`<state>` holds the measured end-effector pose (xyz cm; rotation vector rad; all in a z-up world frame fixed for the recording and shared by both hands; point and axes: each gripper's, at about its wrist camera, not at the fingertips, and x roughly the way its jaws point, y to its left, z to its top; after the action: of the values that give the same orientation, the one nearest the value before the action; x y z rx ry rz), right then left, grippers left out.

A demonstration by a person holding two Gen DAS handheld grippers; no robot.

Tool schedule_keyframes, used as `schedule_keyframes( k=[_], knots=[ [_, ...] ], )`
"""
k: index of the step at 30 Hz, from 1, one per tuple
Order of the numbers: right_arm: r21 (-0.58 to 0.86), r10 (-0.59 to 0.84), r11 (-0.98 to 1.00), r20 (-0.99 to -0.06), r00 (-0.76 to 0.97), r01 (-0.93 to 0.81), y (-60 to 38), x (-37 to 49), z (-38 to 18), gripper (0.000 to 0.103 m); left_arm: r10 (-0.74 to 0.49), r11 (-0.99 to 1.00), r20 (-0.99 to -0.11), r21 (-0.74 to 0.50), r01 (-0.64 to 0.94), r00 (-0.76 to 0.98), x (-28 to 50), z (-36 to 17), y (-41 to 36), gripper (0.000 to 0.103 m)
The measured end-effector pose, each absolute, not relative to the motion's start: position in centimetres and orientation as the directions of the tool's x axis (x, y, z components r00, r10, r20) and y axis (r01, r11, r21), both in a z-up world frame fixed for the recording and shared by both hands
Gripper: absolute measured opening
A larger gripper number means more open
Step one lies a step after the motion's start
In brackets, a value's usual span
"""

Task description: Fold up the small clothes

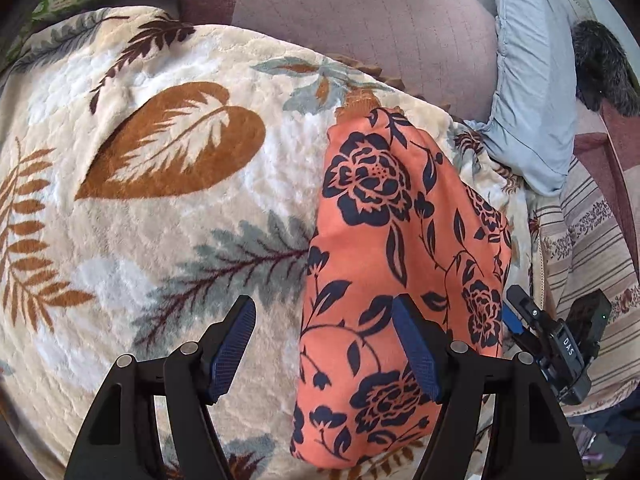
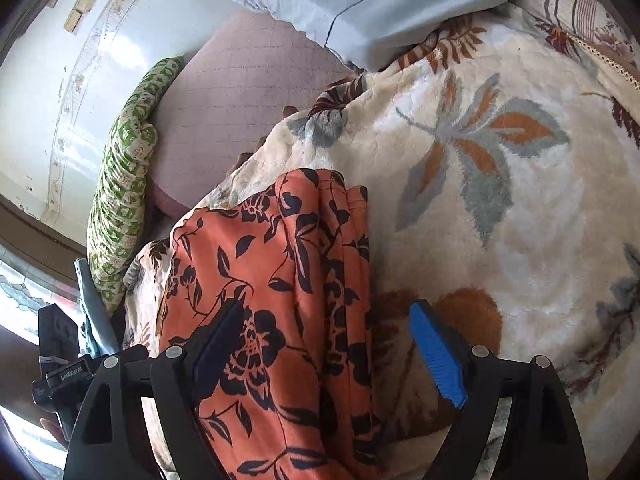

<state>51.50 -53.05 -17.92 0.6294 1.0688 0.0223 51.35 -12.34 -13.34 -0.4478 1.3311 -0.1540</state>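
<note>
An orange garment with a dark floral print (image 1: 392,264) lies folded into a long strip on a cream leaf-patterned blanket (image 1: 168,208). My left gripper (image 1: 324,340) is open above the strip's near left edge, holding nothing. The right gripper's body (image 1: 560,344) shows at the strip's far right side. In the right wrist view the garment (image 2: 280,300) runs under my open right gripper (image 2: 320,344), with stacked folded edges on its right side. The blanket (image 2: 500,200) spreads to the right. The left gripper's body (image 2: 60,368) shows at the lower left.
A mauve quilted cushion (image 1: 360,28) and a pale blue pillow (image 1: 532,92) lie beyond the blanket. A green patterned pillow (image 2: 124,200) lies against the white wall (image 2: 52,100). A striped sheet (image 1: 596,248) is at the right, a dark furry object (image 1: 604,64) above it.
</note>
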Motion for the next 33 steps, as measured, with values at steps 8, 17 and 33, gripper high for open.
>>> schedule_keyframes(
  k=[8,17,33],
  knots=[
    [0.556,0.43,0.808,-0.783,0.45,0.194,-52.2,52.4,-20.6,0.085,-0.438,0.864,-0.877,-0.472,-0.176,0.198,54.3,-17.4,-13.9,0.071],
    [0.61,0.458,0.762,-0.745,0.485,0.218,-53.0,51.8,-21.7,0.085,-0.478,0.819,-0.857,-0.514,-0.255,0.193,55.2,-21.5,-14.6,0.081],
    [0.4,0.309,0.913,-0.807,0.504,0.083,-46.6,49.9,-15.1,0.029,-0.339,0.921,-0.884,-0.382,-0.081,0.322,50.8,-12.9,-17.7,0.048]
  ],
)
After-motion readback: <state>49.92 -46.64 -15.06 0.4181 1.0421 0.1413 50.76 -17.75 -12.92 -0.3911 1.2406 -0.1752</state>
